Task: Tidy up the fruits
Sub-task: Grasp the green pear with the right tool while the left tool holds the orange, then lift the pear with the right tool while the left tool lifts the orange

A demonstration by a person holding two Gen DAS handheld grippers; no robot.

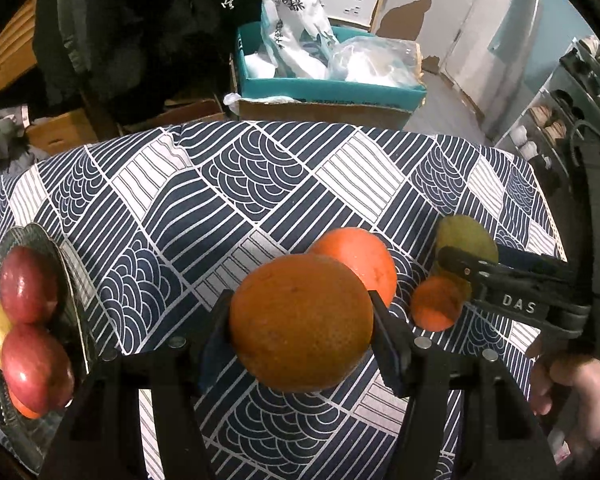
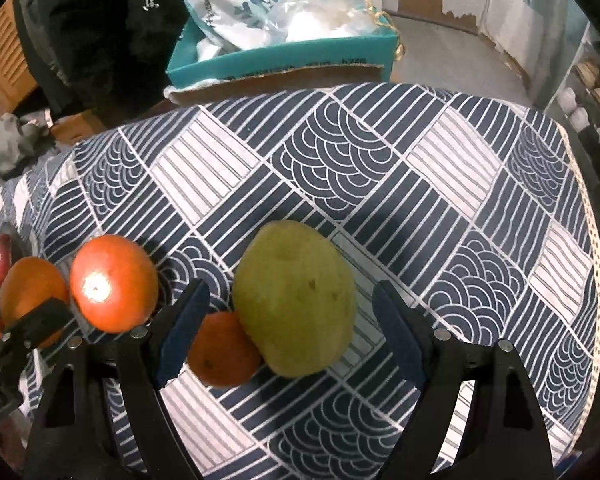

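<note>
My left gripper (image 1: 300, 328) is shut on a large orange (image 1: 300, 320) and holds it over the patterned cloth; the orange also shows at the left of the right wrist view (image 2: 32, 284). A red-orange fruit (image 1: 360, 264) lies just behind it. A green pear (image 2: 296, 296) and a small orange (image 2: 220, 352) lie together on the cloth. My right gripper (image 2: 290, 328) is open, its fingers on either side of the pear and the small orange, not touching the pear. A dark plate (image 1: 76, 280) at the left holds red apples (image 1: 28, 284) and a yellow fruit.
The table carries a blue and white patterned cloth (image 1: 260, 184). Beyond its far edge stand a teal box (image 1: 324, 88) with plastic bags on a cardboard box, and a dark coat. A shoe rack (image 1: 572, 112) stands at the right.
</note>
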